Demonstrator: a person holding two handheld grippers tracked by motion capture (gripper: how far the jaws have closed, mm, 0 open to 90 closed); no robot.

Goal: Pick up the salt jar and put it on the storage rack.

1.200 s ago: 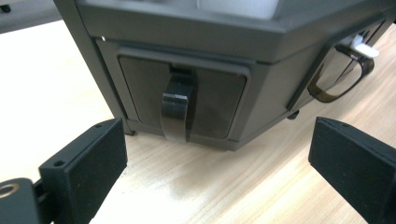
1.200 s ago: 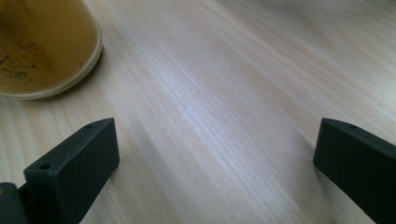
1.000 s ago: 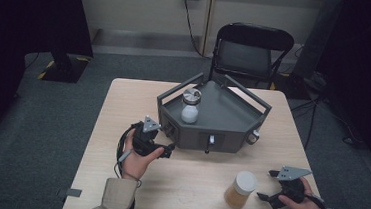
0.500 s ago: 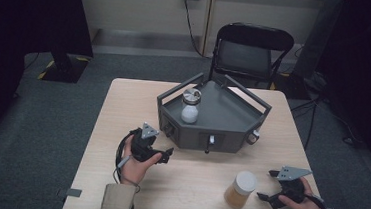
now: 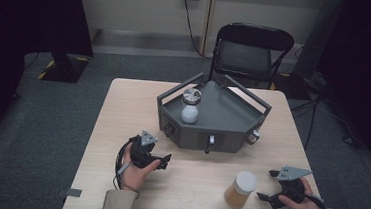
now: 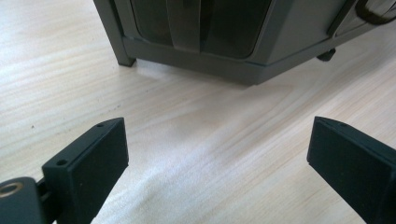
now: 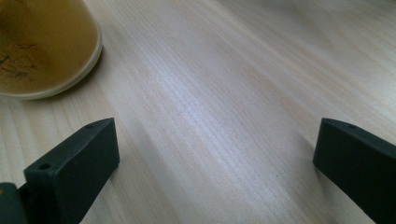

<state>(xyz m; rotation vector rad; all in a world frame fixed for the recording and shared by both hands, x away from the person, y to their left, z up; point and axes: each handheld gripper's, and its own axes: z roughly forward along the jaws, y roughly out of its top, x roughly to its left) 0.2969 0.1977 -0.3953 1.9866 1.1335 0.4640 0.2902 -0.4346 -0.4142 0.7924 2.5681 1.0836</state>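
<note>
The right gripper (image 5: 265,197) rests low near the desk's (image 5: 123,109) near right corner, jaws spread and empty, just beside the amber jar (image 5: 239,190) (white lid on). The left gripper (image 5: 165,161) is also spread, before the grey tray (image 5: 232,119) holding a white-filled jar (image 5: 190,106). A careless sideways approach could likely tip the amber jar.
</note>
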